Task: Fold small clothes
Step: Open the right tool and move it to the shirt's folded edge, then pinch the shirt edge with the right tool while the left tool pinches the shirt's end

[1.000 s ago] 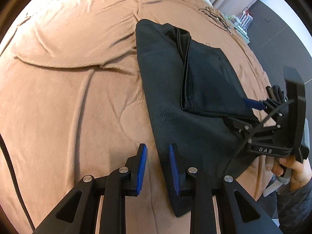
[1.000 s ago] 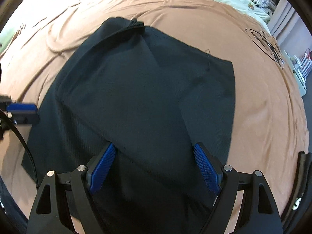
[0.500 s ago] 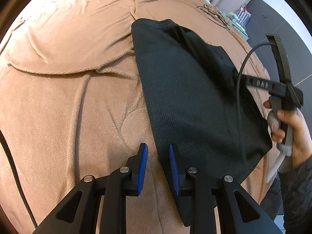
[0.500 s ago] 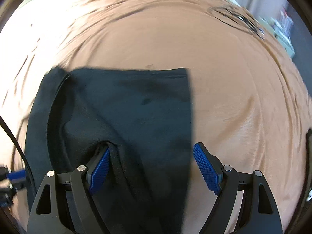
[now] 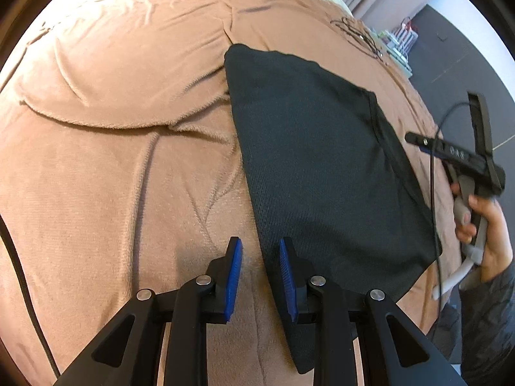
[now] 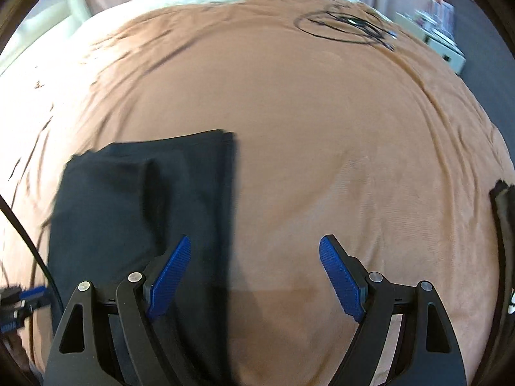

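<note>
On right gripper [image 5: 415, 138], lettering, perhaps "DAS"

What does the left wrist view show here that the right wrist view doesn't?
Only the left wrist view shows the person's hand gripping the right gripper's handle, and the left gripper with its jaws narrowly apart over the garment's edge, nothing clamped. Only the right wrist view shows the right gripper wide open, holding nothing. Both show the folded black garment lying on the brown blanket and the black cable coil beyond it.
</note>
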